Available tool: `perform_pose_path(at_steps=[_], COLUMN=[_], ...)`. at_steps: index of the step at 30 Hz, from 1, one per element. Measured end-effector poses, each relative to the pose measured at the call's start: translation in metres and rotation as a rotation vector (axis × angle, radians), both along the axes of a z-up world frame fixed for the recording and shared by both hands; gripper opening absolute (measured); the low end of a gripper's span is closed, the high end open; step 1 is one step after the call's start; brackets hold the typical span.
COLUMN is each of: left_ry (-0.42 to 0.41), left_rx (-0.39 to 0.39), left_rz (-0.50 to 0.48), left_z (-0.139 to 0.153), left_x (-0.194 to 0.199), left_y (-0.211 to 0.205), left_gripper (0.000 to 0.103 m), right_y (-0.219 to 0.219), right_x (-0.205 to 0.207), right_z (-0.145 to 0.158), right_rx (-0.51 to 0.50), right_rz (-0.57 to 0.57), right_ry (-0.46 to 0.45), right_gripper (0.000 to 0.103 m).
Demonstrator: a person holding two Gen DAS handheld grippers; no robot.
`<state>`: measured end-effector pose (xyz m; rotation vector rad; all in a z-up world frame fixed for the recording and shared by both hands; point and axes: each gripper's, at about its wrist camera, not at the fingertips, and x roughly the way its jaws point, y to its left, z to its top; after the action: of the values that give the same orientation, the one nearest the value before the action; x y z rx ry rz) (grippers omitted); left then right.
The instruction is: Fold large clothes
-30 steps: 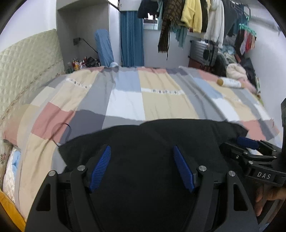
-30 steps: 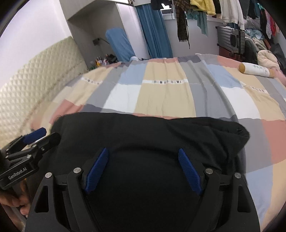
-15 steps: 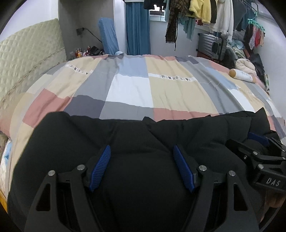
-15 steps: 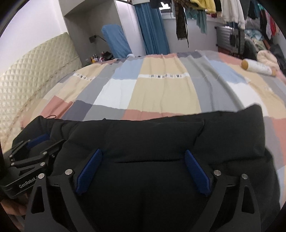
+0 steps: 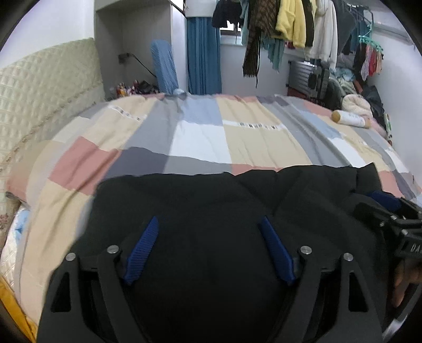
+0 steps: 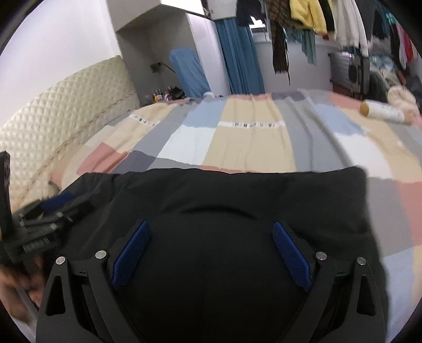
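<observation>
A large black garment (image 5: 211,195) lies folded on the near part of the patchwork bed cover (image 5: 197,139), its far edge straight across the bed. My left gripper (image 5: 209,220) hovers over its left part. Its jaws are opening, and black cloth lies under and between the blue pads (image 5: 142,250) without being pinched. My right gripper (image 6: 210,223) stands wide open over the right part of the garment (image 6: 237,190), also gripping nothing. Each gripper shows in the other's view: the right gripper (image 5: 390,211) at the right edge, the left gripper (image 6: 52,208) at the left edge, blurred.
A cream bottle (image 5: 348,118) lies on the bed's far right. The quilted headboard (image 5: 39,92) runs along the left. Beyond the bed hang clothes on a rail (image 5: 290,21), with a suitcase (image 5: 308,76), a blue curtain (image 5: 203,52) and a cluttered pile at the right wall.
Both grippers have shifted and dipped slightly over the black garment. The right jaws widened first and the left jaws have now spread a little. The cloth now lies flatter.
</observation>
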<state>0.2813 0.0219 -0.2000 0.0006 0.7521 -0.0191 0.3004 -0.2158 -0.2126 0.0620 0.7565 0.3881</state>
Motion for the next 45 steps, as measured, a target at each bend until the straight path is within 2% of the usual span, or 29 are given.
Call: perform_pose_path(at_steps=[5,11,15,18,20,22,25,27,28,29,30,31,32,34,36,38,42,45], left_ry=[-0.015,0.005,0.060,0.076,0.088,0.098,0.110,0.112,0.110,0.104,0.093,0.083,0.067,0.031,-0.006,-0.028,-0.049,-0.023], left_rx=[-0.018,-0.038,-0.095,-0.144,-0.157,-0.187,-0.234,-0.275,-0.284,-0.286,-0.286,-0.281,-0.276,-0.289,-0.311,-0.322,-0.301,-0.273], left_rz=[0.069,0.230,0.266,0.254,0.241,0.228,0.207,0.193,0.186,0.180,0.172,0.169,0.167,0.173,0.176,0.171,0.172,0.185], left_z=[0.009,-0.008,-0.025,-0.032,-0.034,-0.038,-0.040,-0.041,-0.040,-0.039,-0.037,-0.034,-0.029,-0.020,-0.011,-0.005,0.001,-0.005], left_x=[-0.032,-0.055,-0.051,-0.051,-0.050,-0.051,-0.053,-0.054,-0.055,-0.056,-0.057,-0.058,-0.061,-0.068,-0.077,-0.084,-0.099,-0.105], left_y=[0.047,0.102,0.124,0.129,0.128,0.126,0.126,0.127,0.126,0.125,0.123,0.122,0.120,0.121,0.126,0.128,0.128,0.126], left_gripper=[0.085,0.086,0.086,0.086,0.085,0.082,0.073,0.059,0.054,0.042,0.031,0.027,0.018,0.011,0.009,0.009,0.009,0.009], right_y=[-0.037,-0.086,-0.108,-0.120,-0.121,-0.120,-0.119,-0.119,-0.120,-0.117,-0.114,-0.110,-0.105,-0.097,-0.095,-0.102,-0.108,-0.108], right_x=[-0.024,-0.023,-0.014,-0.007,-0.001,0.002,0.003,0.002,0.001,0.000,-0.002,-0.005,-0.009,-0.017,-0.025,-0.033,-0.044,-0.047], right_z=[0.016,0.016,0.002,-0.013,-0.024,-0.033,-0.044,-0.046,-0.046,-0.046,-0.044,-0.039,-0.033,-0.022,-0.010,0.000,0.009,-0.001], right_rx=[-0.001,0.002,0.021,0.065,0.050,0.041,0.048,0.059,0.071,0.094,0.106,0.094,0.061,0.011,-0.022,-0.005,-0.055,-0.089], right_rz=[-0.054,-0.179,-0.256,-0.304,-0.316,-0.315,-0.296,-0.294,-0.284,-0.254,-0.231,-0.220,-0.213,-0.198,-0.212,-0.243,-0.282,-0.278], right_ry=[-0.005,0.027,0.074,0.124,0.167,0.209,0.269,0.278,0.275,0.273,0.270,0.249,0.214,0.155,0.103,0.066,0.028,0.063], right_gripper=[0.094,0.094,0.094,0.094,0.094,0.094,0.094,0.092,0.079,0.059,0.051,0.031,0.016,0.008,0.006,0.003,0.002,0.002])
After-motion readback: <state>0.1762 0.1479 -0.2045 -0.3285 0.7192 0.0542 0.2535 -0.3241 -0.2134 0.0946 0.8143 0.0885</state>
